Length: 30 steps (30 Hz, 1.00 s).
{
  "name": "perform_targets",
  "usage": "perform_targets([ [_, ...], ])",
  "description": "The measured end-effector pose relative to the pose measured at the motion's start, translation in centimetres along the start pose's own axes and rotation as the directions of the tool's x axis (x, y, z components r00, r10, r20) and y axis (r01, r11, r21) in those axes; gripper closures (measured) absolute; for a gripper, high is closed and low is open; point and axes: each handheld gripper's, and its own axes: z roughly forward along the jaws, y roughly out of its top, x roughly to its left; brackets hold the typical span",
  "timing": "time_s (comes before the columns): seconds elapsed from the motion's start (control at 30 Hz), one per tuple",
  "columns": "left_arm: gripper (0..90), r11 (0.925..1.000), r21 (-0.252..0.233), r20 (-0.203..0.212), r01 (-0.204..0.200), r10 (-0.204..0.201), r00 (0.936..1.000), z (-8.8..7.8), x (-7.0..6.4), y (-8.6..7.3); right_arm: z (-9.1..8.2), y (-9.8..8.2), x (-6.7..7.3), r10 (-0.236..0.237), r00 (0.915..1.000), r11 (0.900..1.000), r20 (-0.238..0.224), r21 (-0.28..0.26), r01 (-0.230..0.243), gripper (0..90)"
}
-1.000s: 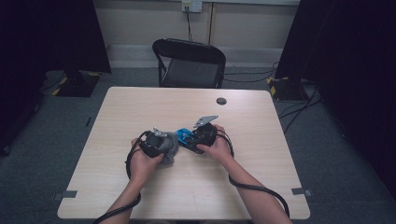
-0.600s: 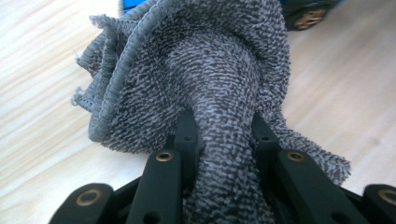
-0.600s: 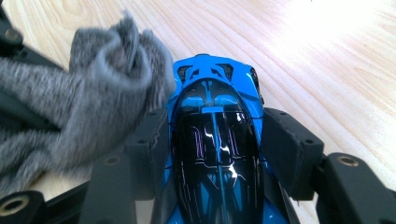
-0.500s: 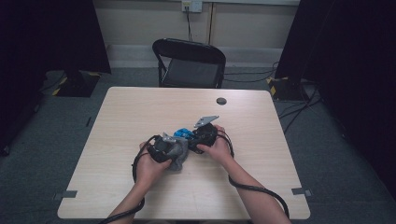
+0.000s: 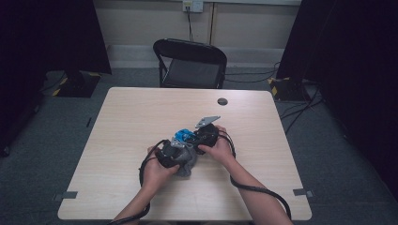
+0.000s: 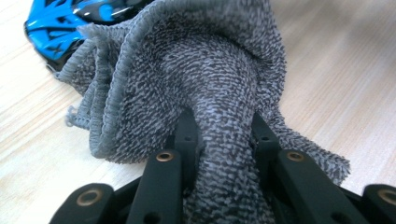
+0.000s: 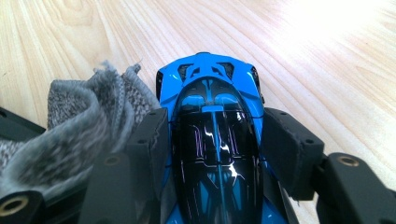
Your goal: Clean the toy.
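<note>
I am pinching a bunched fold of the grey cloth (image 6: 219, 88) in my left claw (image 6: 223, 135), its jaws pressed tight on the fabric. My right claw (image 7: 215, 144) is gripping the blue toy car (image 7: 212, 140) by its two sides, near the middle of the worktop (image 5: 141, 112). Seen from above, the car (image 5: 184, 137) is sitting just to the far right of the cloth (image 5: 185, 159), touching it, with its long axis running along my right claw's jaws. My left claw (image 5: 176, 151) is the nearer one to wipe with, I judge. The car is glossy, bright blue with a black cockpit; the cloth is a speckled terry knit with a stitched hem.
</note>
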Motion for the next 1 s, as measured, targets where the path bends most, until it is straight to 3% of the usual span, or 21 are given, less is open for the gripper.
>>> perform_targets([
  [0.13,71.3,1.0000,-0.008,0.035,-0.001,0.002,0.9994,0.2,-0.6,0.2,0.0,0.0,0.0,-0.001,1.0000,1.000,0.000,0.001,0.001,42.7],
  [0.5,71.2,0.9992,-0.033,0.071,-0.024,0.026,0.9972,0.7,-2.0,0.4,0.0,0.1,0.0,-0.005,1.0000,1.000,-0.003,0.007,0.005,42.7],
  [1.0,71.2,0.9964,-0.044,0.140,-0.072,0.078,0.9871,1.1,-3.8,0.8,0.0,0.0,-0.1,-0.003,1.0000,1.000,-0.005,0.002,0.003,42.7],
])
